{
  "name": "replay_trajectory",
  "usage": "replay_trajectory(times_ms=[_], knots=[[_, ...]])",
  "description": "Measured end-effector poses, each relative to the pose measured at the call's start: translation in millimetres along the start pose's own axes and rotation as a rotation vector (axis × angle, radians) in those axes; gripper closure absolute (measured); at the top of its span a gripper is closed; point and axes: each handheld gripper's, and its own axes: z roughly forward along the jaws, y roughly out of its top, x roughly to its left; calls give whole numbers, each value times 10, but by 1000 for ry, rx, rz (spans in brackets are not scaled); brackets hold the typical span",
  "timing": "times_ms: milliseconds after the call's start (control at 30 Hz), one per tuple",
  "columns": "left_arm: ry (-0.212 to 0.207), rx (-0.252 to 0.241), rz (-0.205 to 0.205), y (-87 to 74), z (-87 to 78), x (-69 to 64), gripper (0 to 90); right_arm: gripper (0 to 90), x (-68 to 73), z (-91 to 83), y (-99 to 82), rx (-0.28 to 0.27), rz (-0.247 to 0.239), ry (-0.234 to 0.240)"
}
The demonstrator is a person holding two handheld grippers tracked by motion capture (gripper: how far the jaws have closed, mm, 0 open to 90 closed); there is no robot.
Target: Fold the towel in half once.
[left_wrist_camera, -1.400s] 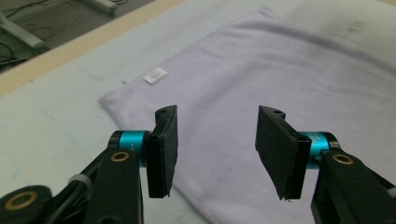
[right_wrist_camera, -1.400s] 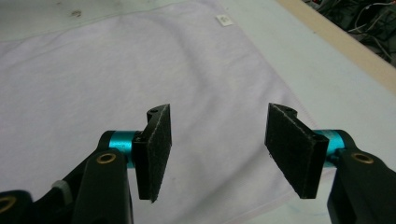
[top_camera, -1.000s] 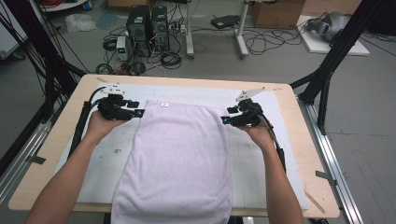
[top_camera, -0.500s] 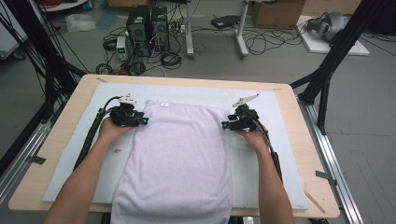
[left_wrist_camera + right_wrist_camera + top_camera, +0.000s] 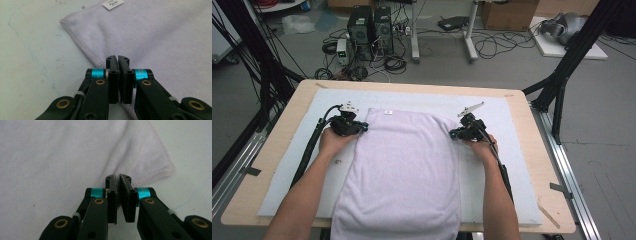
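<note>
Now you are at the grasp step of a towel fold: both claws are down at the far corners of the lavender towel (image 5: 404, 170), which lies flat on the pale mat (image 5: 512, 150) covering the table (image 5: 272, 165), its near end hanging over the table's front edge at 6 o'clock.

Left claw (image 5: 361, 128): sits at the towel's far-left corner, about 10 o'clock from the towel's centre. Its jaws have just been closing and now stand pressed together. In the left gripper view the claw (image 5: 118, 60) meets the stitched left hem just near-side of the corner, so you appear to have a pinch of hem clenched, though how much cloth is caught I cannot tell. The white label (image 5: 113, 4) lies beyond, at 12 o'clock.

Right claw (image 5: 455, 133): at the far-right corner, about 2 o'clock from the towel's centre. Its jaws have likewise just been closing. In the right gripper view the claw (image 5: 118, 180) shows the tips nearly meeting over the hem just short of the pink-stitched corner (image 5: 170, 171); a thin fold of cloth looks gripped there.

Judgement on next move: lift both corners together and evenly, then carry them toward 6 o'clock to halve the towel. Check that each pinch holds before raising; a hem grip this shallow could slip.
</note>
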Motion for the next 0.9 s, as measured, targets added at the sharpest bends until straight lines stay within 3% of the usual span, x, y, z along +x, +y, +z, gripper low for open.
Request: replay_trajectory(times_ms=[200,333,433,567,733,900], knots=[[-23,-34,-14,23,-135,57,883,860,17,-82,95,-56,17,41],[-27,-69,0,64,-246,39,885,861,19,-234,165,-132,9,46],[-38,-91,18,97,-372,9,885,860,32,-357,197,-132,6,67],[-60,-112,55,90,-569,-64,885,860,118,-546,240,-191,-26,97],[-78,-168,68,-37,-838,-170,885,860,290,-717,232,-200,-66,124],[-90,-176,87,-291,-1017,-315,885,861,509,-832,117,-207,-108,151]])
